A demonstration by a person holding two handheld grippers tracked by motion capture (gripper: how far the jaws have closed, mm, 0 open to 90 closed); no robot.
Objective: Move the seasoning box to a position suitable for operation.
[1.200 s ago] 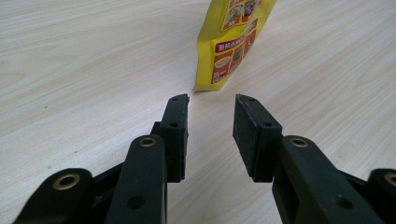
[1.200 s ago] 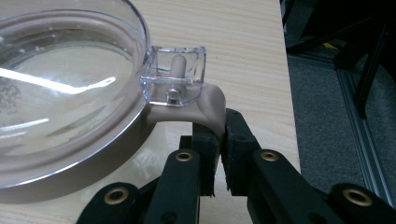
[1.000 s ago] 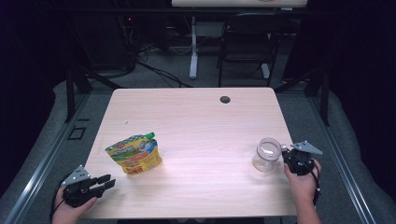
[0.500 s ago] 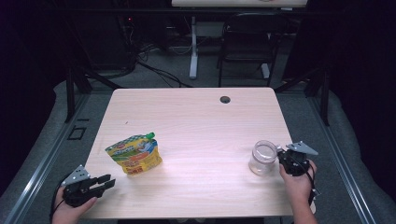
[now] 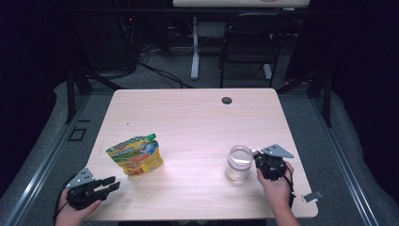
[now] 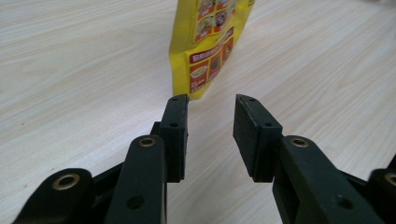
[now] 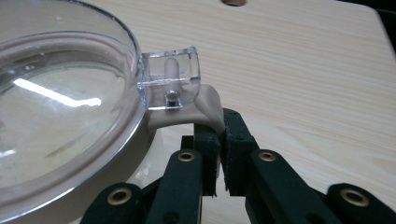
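Black pads of my left gripper [image 5: 109, 183] stood apart with nothing between them, parked at the near-left corner of the pale wood table [image 5: 188, 117] and aimed at the yellow pouch [image 5: 136, 156], which lay just ahead with its green cap pointing away; in the left gripper view its printed bottom edge [image 6: 205, 56] sat right beyond my fingertips, untouched. Neither that hand nor the pouch had shifted over the last second. Further right, the clear glass jar [image 5: 239, 162] had slid leftward and toward me across the table, because my right gripper [image 5: 258, 159] was pinched shut on the beige tab [image 7: 187, 114] under the lid's clear clasp [image 7: 169, 77] and dragging it along. I judged this as bringing the jar toward the pouch, closing the gap between them for whatever came next.
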